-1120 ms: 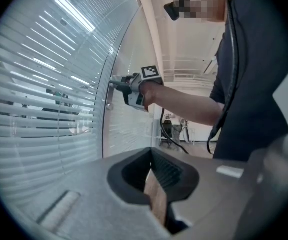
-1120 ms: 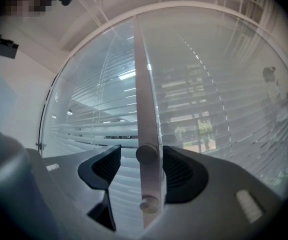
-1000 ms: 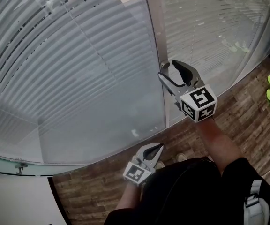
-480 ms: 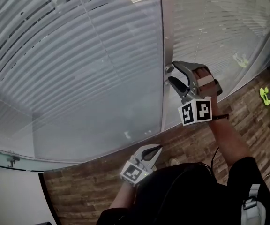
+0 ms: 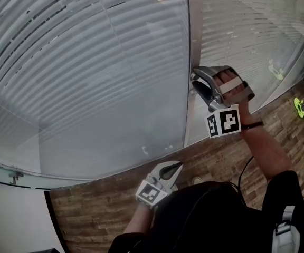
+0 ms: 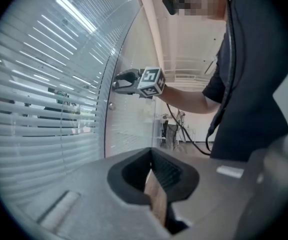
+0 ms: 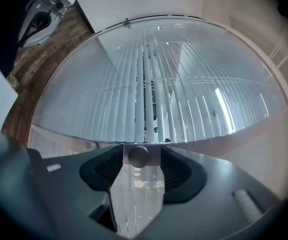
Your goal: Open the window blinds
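Pale slatted blinds (image 5: 88, 62) hang behind curved glass panes split by a metal upright (image 5: 195, 36). My right gripper (image 5: 196, 83) points at that upright, rolled on its side. In the right gripper view a small round metal knob (image 7: 138, 155) sits between the jaws of the right gripper (image 7: 138, 165); they have just been closing, and a little room still shows on each side of the knob. My left gripper (image 5: 177, 166) hangs low by the person's body, shut and empty, away from the window.
Brown wood floor (image 5: 99, 215) runs along the foot of the glass. A green thing (image 5: 298, 107) lies on it at the right. A metal fitting (image 5: 15, 175) sits on the glass edge at lower left. The person's dark clothing fills the bottom.
The right gripper has rolled about a quarter turn, its marker cube now below the hand, and has come in around the knob on the upright. The left gripper has stayed put.
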